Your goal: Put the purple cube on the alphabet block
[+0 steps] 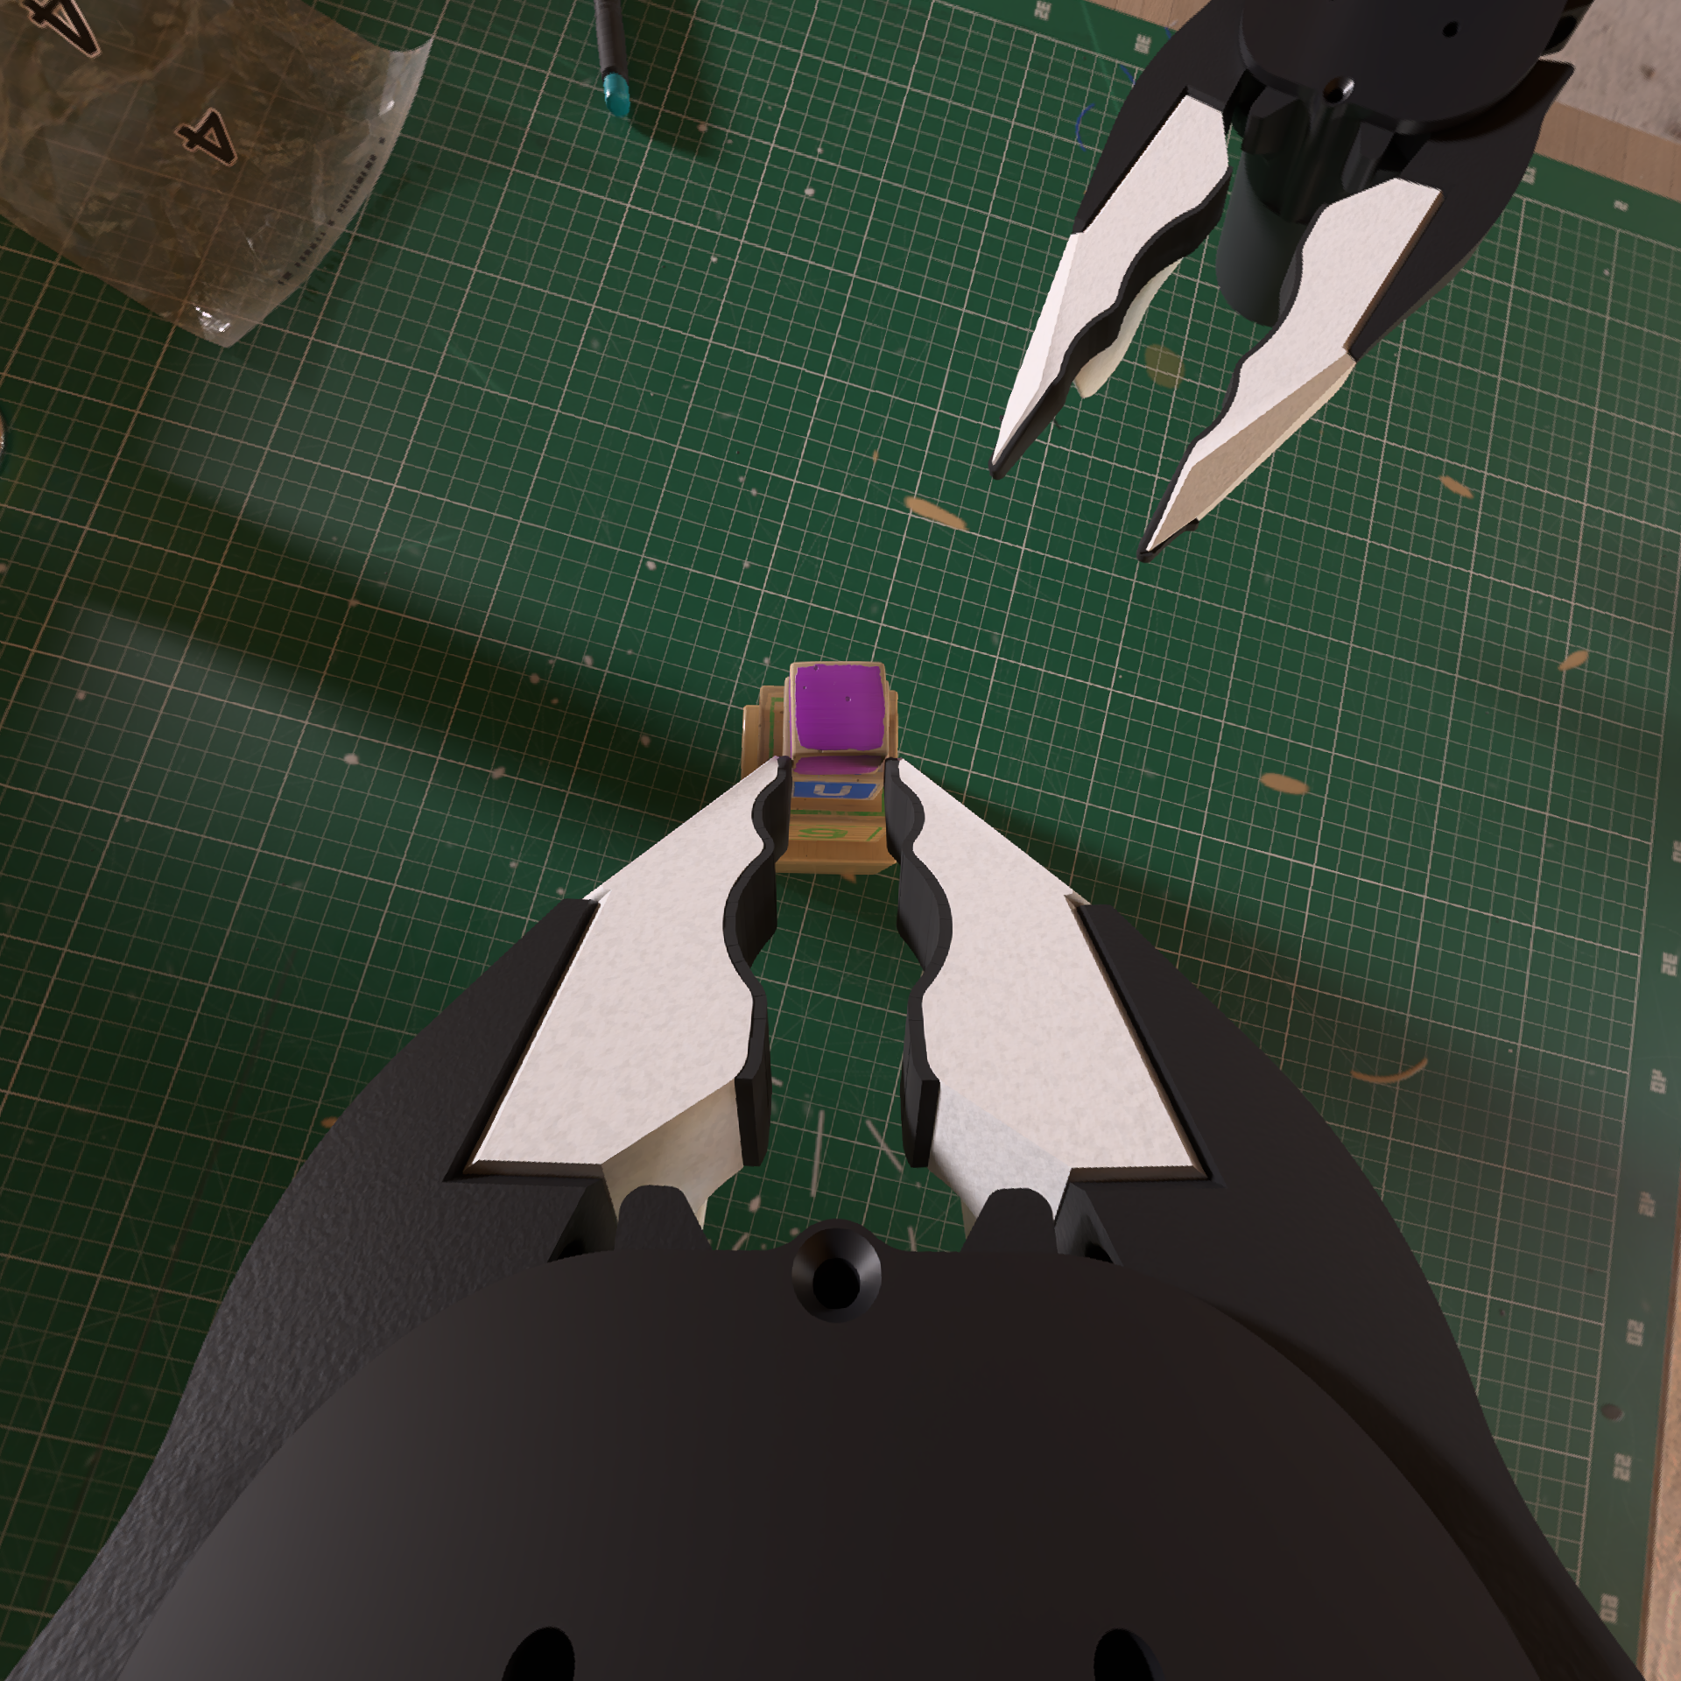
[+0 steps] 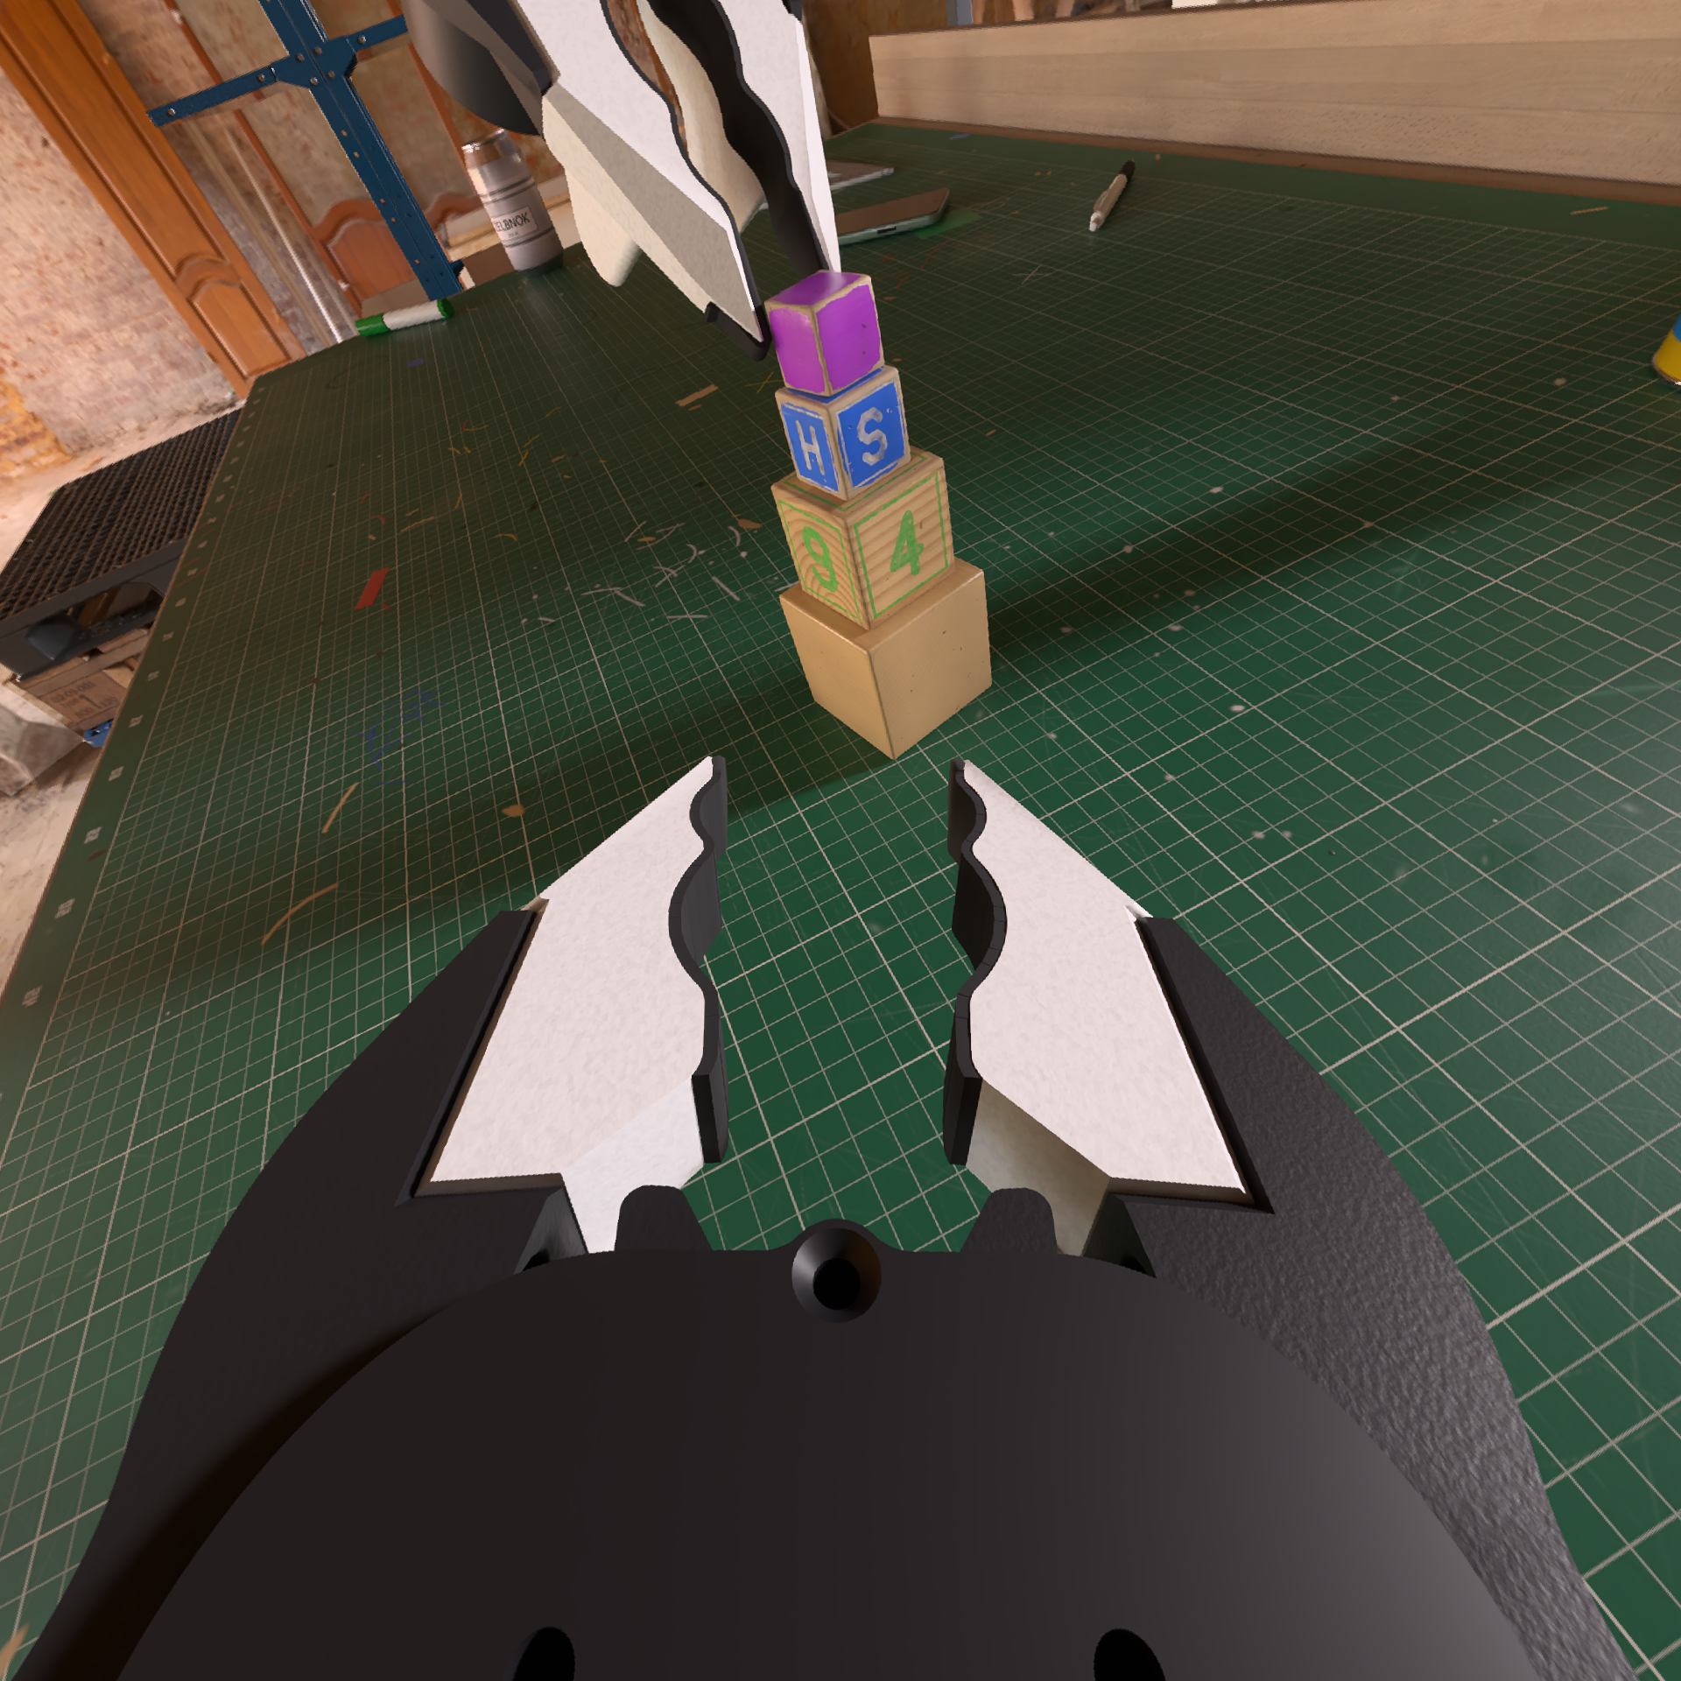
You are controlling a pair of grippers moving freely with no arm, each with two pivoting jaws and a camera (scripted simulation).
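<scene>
The purple cube [image 2: 832,332] sits on top of the blue alphabet block [image 2: 846,437]. That block stands on a wooden number block [image 2: 864,546], which stands on a plain tan cube [image 2: 896,655]. My left gripper [image 2: 784,306] comes down from above, its fingertips against the cube's upper sides. In the left wrist view my left gripper [image 1: 837,764] pinches the purple cube [image 1: 837,709] at its near edge, above the alphabet block [image 1: 832,790]. My right gripper [image 2: 837,773] is open and empty, low in front of the stack; it also shows in the left wrist view [image 1: 1073,509].
A green cutting mat [image 2: 1273,819] covers the table. On it are a clear plastic bag [image 1: 182,136], a teal-tipped pen [image 1: 611,55], a can [image 2: 514,200], a green marker [image 2: 405,317], a pen [image 2: 1110,196] and a flat device [image 2: 887,218]. A wooden board [image 2: 1273,82] lines the back.
</scene>
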